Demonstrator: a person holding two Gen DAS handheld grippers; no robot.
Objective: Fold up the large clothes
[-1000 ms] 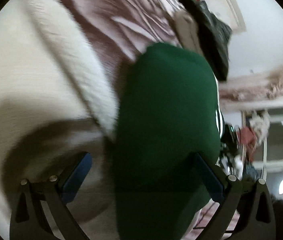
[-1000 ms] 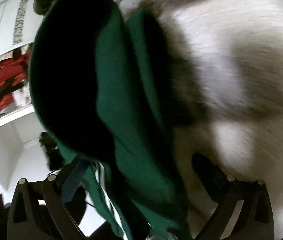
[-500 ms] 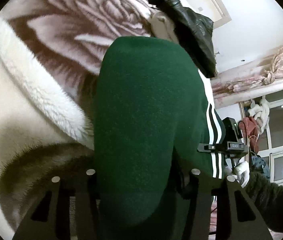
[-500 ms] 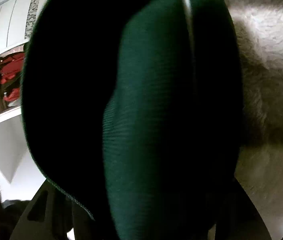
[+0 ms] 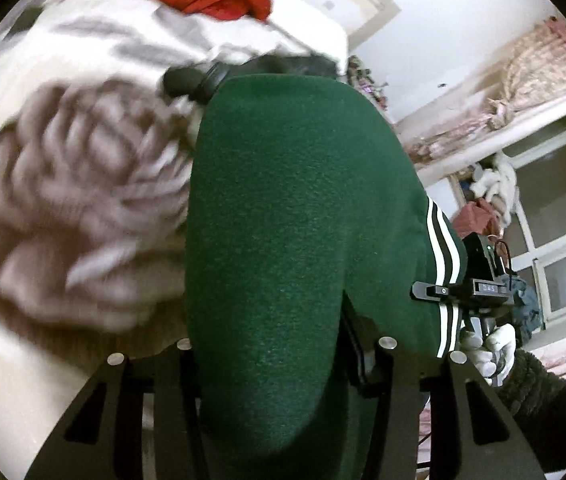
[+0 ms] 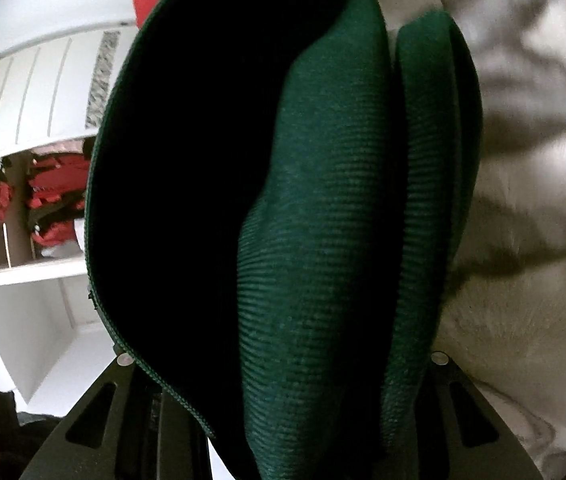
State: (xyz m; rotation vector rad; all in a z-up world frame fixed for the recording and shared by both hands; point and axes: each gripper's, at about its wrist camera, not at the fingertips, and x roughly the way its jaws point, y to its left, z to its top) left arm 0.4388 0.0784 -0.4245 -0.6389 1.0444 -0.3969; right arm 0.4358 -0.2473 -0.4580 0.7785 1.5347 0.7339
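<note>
**Green garment pinched by both grippers**

L gripper clamped on green garment, held above floral blanket; R gripper also closed on its ribbed fabric; white-gloved hand at far right, w/ window behind.

The green garment is a dark green fleece piece with white and black stripes along its right side. It hangs bunched in thick vertical folds. In the right wrist view the same garment shows ribbed fabric and a dark inner side at the left.
</note>
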